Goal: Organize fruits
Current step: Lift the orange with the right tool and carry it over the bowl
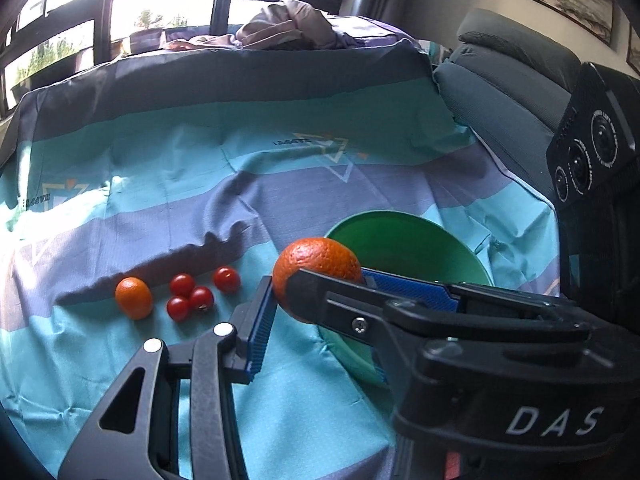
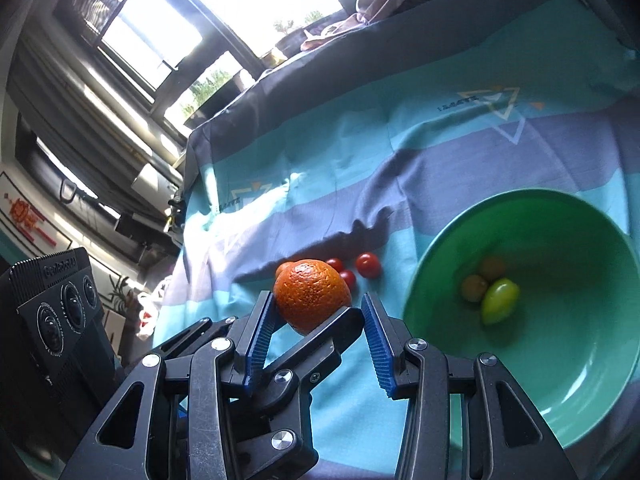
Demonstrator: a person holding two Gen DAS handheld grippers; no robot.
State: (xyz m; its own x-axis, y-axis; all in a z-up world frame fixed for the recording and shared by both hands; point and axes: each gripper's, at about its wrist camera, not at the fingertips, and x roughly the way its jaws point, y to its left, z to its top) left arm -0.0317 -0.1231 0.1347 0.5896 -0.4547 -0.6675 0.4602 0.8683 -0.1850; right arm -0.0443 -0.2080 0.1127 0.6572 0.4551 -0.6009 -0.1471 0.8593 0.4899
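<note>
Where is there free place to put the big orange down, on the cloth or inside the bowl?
The cloth beyond the cherry tomatoes, up to the triangle print, is bare. The green bowl has free floor around its three small fruits, mostly on the near side. It is crowded where the tomatoes lie close beside the small orange.

A bright orange mandarin (image 1: 316,268) sits at 3 o'clock of four glossy red cherry tomatoes (image 1: 190,292) and a smaller orange fruit (image 1: 134,297) on a teal-and-purple striped cloth (image 1: 280,184) with triangle motifs, a plain green bowl (image 2: 580,360) holding a yellow-green fruit (image 2: 499,300).
</note>
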